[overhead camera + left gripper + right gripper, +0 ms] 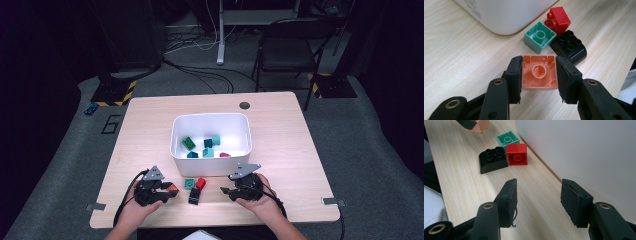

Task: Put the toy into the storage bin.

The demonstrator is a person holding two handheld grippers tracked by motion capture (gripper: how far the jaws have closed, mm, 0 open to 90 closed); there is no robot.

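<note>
My left gripper [538,79] is shut on an orange brick [539,72], its hollow underside facing the camera, both pads pressed on its sides. In the high view that gripper [171,191] sits near the table's front edge with the orange brick [173,189] at its tip. Just ahead lie a teal brick [540,36], a red brick [557,19] and a black rounded brick [569,46]. My right gripper [537,200] stands open over bare wood beside the white bin, with nothing between its jaws. The high view shows it [225,190] right of the loose bricks.
A white bin [210,122] in the table's middle holds several green, teal and pink bricks. The teal brick [189,184], red brick [201,182] and black brick [194,196] lie between my grippers. A black chair [292,47] stands beyond the table.
</note>
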